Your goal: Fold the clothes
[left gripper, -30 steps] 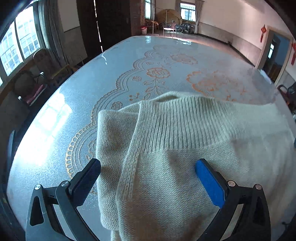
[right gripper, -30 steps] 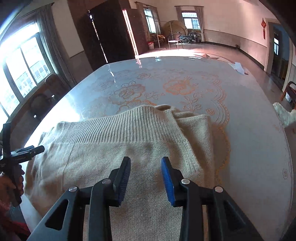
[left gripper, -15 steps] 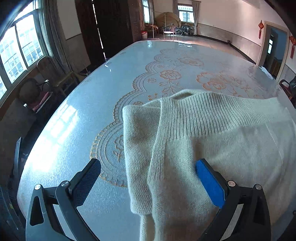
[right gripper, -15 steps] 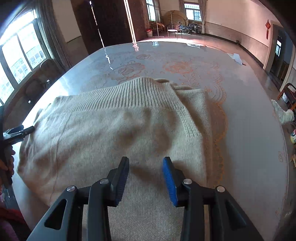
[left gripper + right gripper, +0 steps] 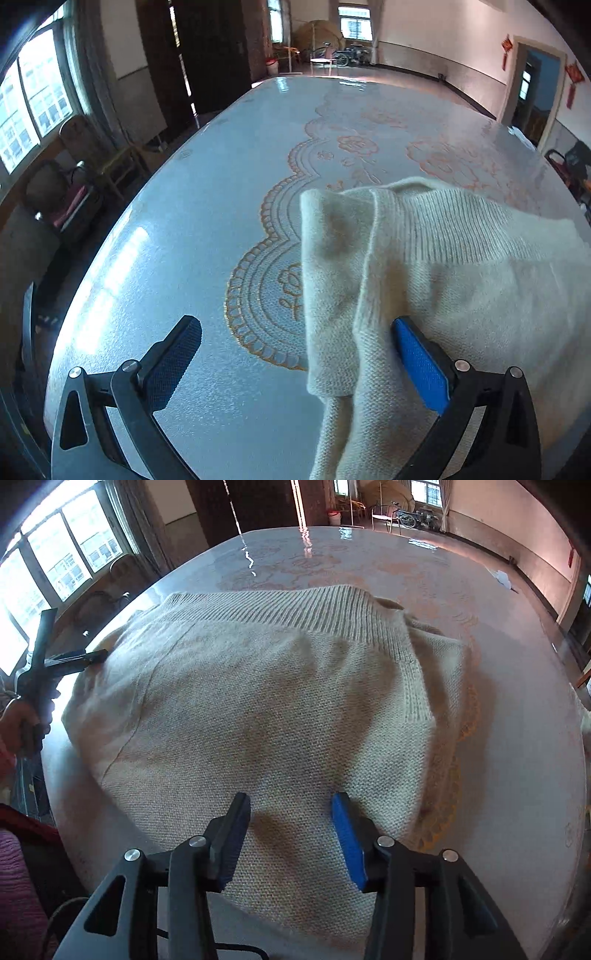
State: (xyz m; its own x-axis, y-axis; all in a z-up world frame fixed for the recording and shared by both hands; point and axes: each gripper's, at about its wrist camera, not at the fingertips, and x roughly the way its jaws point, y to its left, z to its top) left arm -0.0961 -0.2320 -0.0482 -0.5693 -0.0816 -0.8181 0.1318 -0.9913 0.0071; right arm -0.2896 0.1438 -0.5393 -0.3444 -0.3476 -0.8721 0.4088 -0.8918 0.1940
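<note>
Left wrist view has my left gripper [image 5: 295, 354] spread wide and empty at the cream sweater's [image 5: 266, 701] folded sleeve on the table [image 5: 184, 240], my right gripper [image 5: 290, 834] half-open above its body, so I should pinch both layers squarely before folding.

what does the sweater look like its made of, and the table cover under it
Sweater: cream knit, probably wool or acrylic yarn; visible stitch rows, ribbed band, matte and slightly fuzzy. Table cover: likely clear embossed plastic over an orange floral print; it is glossy and reflects the window light.
</note>
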